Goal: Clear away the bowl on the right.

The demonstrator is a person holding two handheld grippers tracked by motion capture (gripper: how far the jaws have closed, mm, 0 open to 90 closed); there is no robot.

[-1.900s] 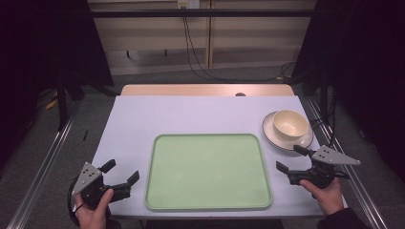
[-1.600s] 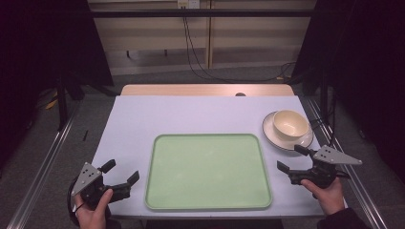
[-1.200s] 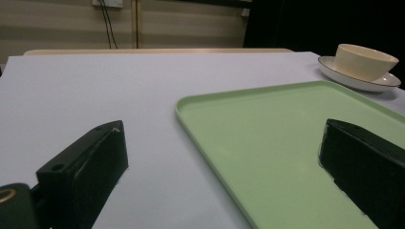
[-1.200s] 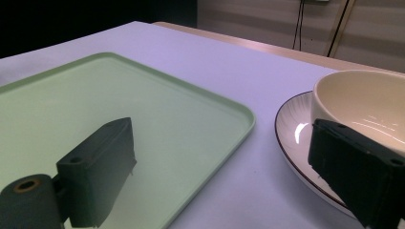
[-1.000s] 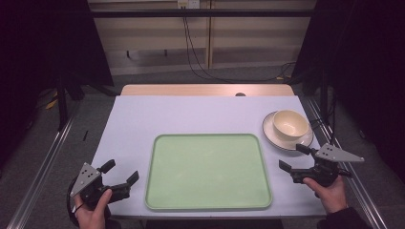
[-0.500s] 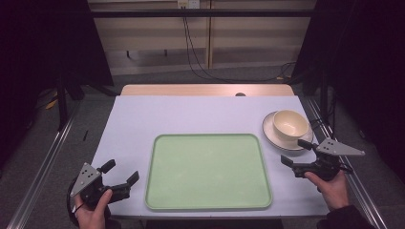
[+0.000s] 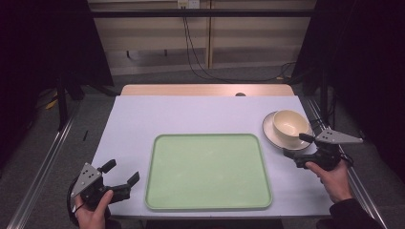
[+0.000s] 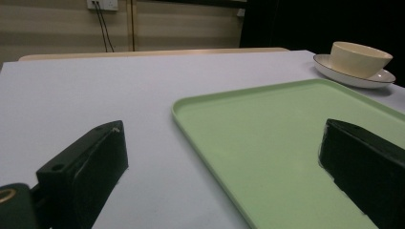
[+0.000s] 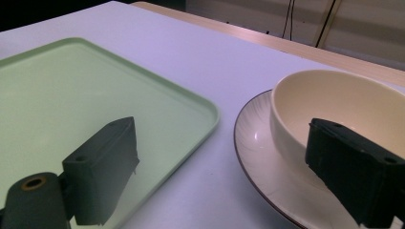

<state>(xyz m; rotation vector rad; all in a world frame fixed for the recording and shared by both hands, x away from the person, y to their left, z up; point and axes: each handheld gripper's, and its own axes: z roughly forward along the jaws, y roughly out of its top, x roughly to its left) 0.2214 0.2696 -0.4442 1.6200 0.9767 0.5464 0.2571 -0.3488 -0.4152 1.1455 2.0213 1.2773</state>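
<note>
A pale green tray (image 7: 207, 171) lies empty at the table's near middle. To its right, a cream bowl (image 7: 290, 124) sits on a white saucer (image 7: 272, 134). My right gripper (image 7: 296, 145) stands open at the saucer's near edge, one jaw over the rim, nothing between the jaws. In the right gripper view the bowl (image 9: 334, 100) and saucer (image 9: 258, 157) are close ahead of the right gripper (image 9: 219, 131), with the tray (image 9: 71, 86) at left. My left gripper (image 7: 123, 170) stands open beside the tray's near left corner; from the left gripper (image 8: 222, 129) I see the tray (image 8: 286, 124) and the far bowl (image 8: 360, 56).
The lavender table top (image 7: 191, 114) has a wooden strip (image 7: 205, 89) along its far edge. Metal rails (image 7: 43, 167) run along the floor on both sides. Cables hang on the wall behind the table.
My right gripper has moved forward and slightly right, up to the saucer's near edge. The left gripper has stayed in place.
</note>
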